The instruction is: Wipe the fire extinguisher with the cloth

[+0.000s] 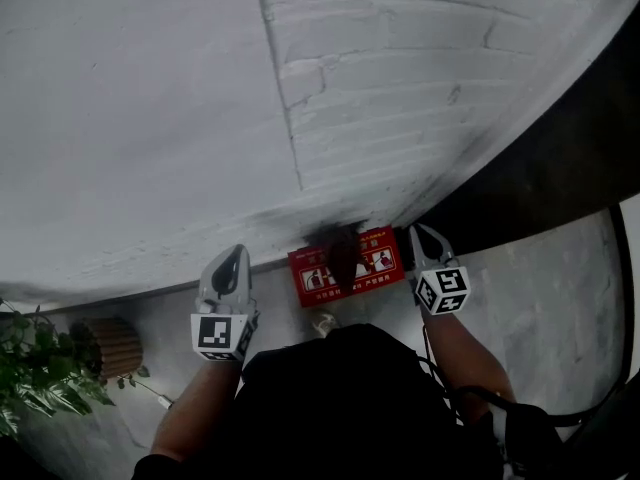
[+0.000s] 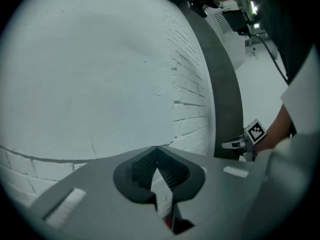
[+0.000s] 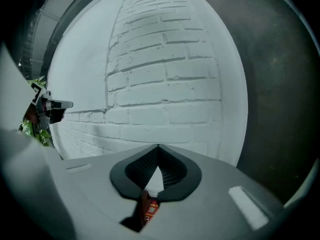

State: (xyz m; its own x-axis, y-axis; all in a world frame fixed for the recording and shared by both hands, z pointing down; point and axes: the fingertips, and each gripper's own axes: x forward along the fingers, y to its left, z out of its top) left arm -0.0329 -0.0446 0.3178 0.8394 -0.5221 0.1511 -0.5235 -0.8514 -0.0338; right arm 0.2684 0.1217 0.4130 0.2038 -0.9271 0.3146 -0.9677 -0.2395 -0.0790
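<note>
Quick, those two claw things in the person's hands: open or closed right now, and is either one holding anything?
Left gripper: closed, tips touching, holding nothing.
Right gripper: closed, tips touching, holding nothing.

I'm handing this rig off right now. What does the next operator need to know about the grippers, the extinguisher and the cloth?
Left gripper: shut, empty, pointing at the white brick wall.
Right gripper: shut, empty, pointing the same way.
Red pictogram-printed extinguisher box: on the grey floor against the wall, between the grippers. The dark shape at it is too dim to identify.
Cloth: in no view.
Done: no wiping evident.
Left: find and grasp the cloth, then wipe the extinguisher.
</note>
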